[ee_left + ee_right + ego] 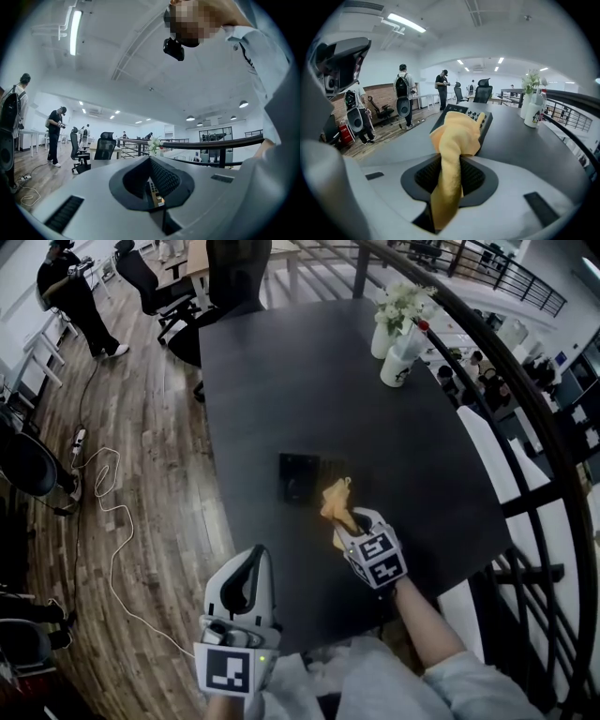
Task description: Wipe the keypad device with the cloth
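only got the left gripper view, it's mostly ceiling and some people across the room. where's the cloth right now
observer: The yellow cloth is clamped in the jaws of the right gripper.
operator: is it on the keypad
observer: In the head view its free end lies over the right near part of the keypad device; I cannot tell whether it presses down.
operator: and where's my left one relative to that
observer: The left gripper is by the near-left edge of the table, apart from the device, with its jaws together on nothing.
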The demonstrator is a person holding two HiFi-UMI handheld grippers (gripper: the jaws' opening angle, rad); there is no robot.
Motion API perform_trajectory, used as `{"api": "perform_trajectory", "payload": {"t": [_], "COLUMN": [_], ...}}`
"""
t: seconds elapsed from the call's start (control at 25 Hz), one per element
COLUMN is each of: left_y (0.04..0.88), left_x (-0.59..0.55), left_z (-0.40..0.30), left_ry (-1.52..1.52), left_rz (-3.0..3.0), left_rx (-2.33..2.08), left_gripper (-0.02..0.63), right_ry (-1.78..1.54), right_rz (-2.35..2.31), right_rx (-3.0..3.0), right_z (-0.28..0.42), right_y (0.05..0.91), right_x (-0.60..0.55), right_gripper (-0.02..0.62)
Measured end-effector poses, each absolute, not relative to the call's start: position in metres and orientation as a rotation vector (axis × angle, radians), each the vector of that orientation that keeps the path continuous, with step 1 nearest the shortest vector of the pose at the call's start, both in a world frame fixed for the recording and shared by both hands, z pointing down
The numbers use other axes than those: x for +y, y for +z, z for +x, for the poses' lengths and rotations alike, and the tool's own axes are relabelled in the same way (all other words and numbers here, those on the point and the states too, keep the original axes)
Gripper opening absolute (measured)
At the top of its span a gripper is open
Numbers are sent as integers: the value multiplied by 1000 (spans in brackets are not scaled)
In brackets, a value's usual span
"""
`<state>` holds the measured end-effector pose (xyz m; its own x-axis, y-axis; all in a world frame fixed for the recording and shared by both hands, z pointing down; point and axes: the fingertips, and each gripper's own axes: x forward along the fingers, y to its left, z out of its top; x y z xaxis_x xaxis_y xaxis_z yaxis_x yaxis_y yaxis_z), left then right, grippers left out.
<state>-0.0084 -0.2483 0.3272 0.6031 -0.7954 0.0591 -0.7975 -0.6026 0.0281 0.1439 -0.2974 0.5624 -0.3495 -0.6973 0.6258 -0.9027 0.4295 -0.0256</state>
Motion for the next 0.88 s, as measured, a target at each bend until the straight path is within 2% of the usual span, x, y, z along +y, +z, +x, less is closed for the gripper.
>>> {"api": "perform_trajectory", "payload": {"t": [0.88], "left_y": [302], "left_x": [-224], "left_z": [1], "left_ry": [-33], "left_rz": [2875], "left_rx": [-1269], "left_gripper": [12], "right_ry": [198], "right_rz": [1760], "right_rx": [-2266], "right_z": [153], "right_y": [392], "right_x": [-234], "right_gripper": [98]}}
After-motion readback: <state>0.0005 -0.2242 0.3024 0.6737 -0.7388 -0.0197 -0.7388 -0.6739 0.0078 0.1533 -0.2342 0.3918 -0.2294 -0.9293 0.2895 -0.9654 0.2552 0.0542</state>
